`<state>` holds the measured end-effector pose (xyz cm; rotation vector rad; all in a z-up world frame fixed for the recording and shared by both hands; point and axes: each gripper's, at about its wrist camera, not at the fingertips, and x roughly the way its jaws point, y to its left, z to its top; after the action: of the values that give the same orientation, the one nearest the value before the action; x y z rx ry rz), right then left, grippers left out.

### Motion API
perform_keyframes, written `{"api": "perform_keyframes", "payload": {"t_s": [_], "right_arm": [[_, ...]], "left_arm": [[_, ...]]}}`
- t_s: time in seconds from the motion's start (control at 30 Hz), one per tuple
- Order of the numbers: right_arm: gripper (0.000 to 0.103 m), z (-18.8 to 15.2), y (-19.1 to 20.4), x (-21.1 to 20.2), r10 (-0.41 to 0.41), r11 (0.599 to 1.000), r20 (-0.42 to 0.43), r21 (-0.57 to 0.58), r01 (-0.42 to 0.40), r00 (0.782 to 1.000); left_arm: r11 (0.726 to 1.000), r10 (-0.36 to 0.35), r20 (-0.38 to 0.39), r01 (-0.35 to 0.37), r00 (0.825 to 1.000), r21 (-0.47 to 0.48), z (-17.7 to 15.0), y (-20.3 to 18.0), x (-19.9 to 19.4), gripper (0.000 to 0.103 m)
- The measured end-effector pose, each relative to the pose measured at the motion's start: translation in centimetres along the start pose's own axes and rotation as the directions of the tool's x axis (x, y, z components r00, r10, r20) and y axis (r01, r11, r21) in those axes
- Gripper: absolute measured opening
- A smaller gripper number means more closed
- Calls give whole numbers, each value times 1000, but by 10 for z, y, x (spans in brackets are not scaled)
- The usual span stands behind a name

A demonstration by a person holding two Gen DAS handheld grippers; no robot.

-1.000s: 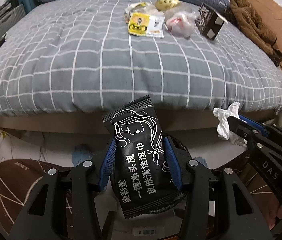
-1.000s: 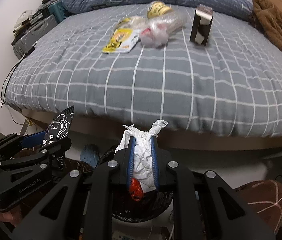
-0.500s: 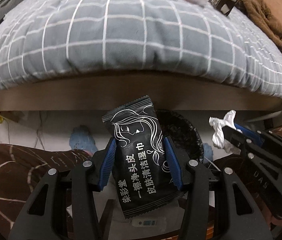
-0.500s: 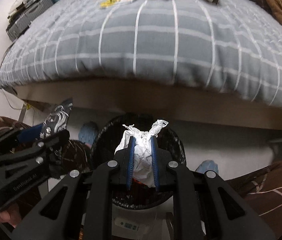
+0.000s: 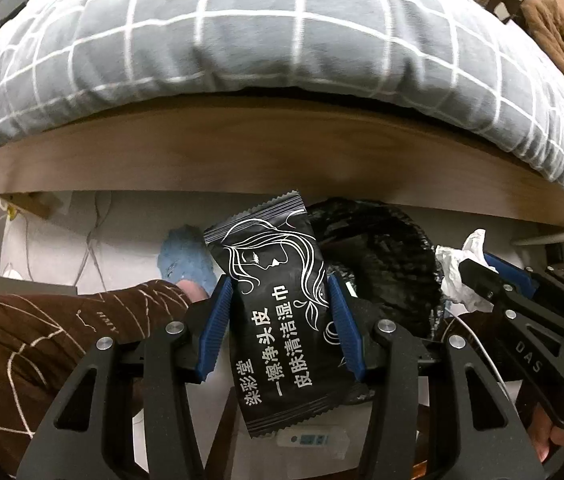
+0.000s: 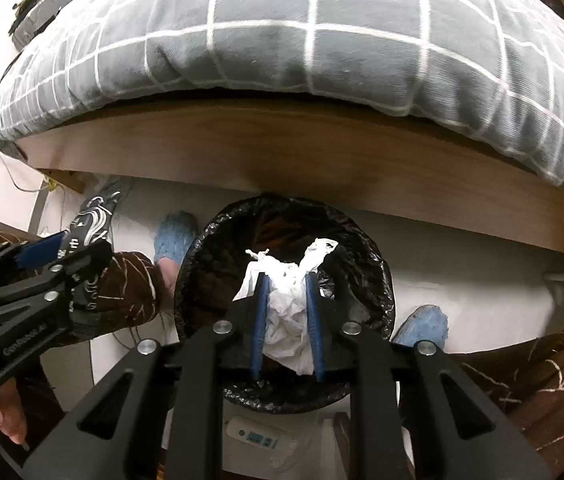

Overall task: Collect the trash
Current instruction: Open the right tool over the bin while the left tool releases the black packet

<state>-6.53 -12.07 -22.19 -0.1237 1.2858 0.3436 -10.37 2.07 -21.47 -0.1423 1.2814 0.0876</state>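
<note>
Below the bed's wooden edge, the right gripper [image 6: 286, 316], jaws opening around the crumpled tissue [image 6: 285, 320], hangs directly over the black-lined bin [image 6: 365, 256], while the left gripper [image 5: 278, 324] beside the bin clamps the black wipe packet [image 5: 278, 300].

A bed fills the far half of the scene, covered by a grey quilt [image 5: 266, 40] crossed with white lines that bulges over the edge. Under it runs a brown wooden bed frame [image 6: 282, 152]. The floor [image 6: 461, 280] below is pale and smooth. White cables [image 5: 90, 248] trail across the floor at the left, near the frame. A brown fuzzy cloth [image 5: 557, 28] lies on the far right of the bed.
</note>
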Motion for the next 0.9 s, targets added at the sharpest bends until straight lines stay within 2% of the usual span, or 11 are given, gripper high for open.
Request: {"api": "perform_keyframes", "payload": {"t_s": [0.17, 0.27, 0.57, 0.7, 0.9], "right_arm": [[39, 1, 1, 1, -5, 1000, 12, -1, 5, 1000], [52, -1, -6, -4, -19, 1000, 32, 7, 18, 999], [81, -9, -40, -29, -72, 995, 98, 76, 65, 993], [89, -13, -60, -42, -108, 989, 128, 115, 94, 986], [91, -27, -98, -56, -153, 972, 139, 200, 124, 978]], "left_arm": [[1000, 2, 1, -2, 1000, -10, 1, 6, 2, 48], [1000, -3, 3, 3, 1000, -3, 1, -1, 1, 48], [998, -36, -7, 36, 999, 54, 1, -29, 4, 48], [995, -56, -10, 56, 998, 88, 4, -46, 5, 48], [985, -85, -18, 86, 996, 151, 6, -81, 7, 48]]}}
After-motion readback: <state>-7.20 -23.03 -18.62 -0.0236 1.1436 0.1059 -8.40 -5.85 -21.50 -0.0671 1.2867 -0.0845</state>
